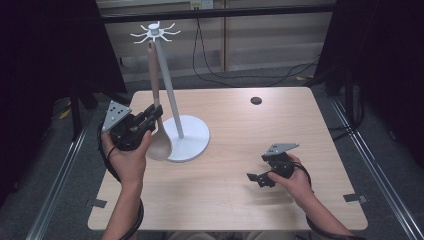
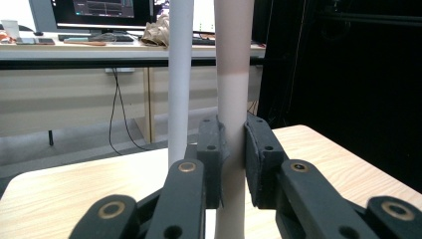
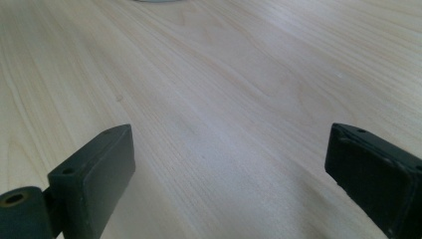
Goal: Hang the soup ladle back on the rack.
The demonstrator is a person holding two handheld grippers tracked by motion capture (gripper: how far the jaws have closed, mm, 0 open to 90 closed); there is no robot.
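A beige spoon (image 1: 155,100) stands upright, its bowl low by the white round base (image 1: 192,137) of a white hook stand (image 1: 167,85). The spoon's top end reaches up under the hooks (image 1: 155,32). My left gripper (image 1: 154,114) is shut on the spoon's handle (image 2: 231,89), with the stand's pole (image 2: 180,79) just beside it in the left gripper view. My right gripper (image 1: 257,179) rests low over the table at the front right. Its jaws stand wide apart with bare wood (image 3: 224,99) between them.
The light wooden table (image 1: 240,130) has a small black round cap (image 1: 256,100) near its far edge. Black curtains flank both sides, and cables lie on the floor behind. A desk with monitors (image 2: 99,12) stands beyond the table.
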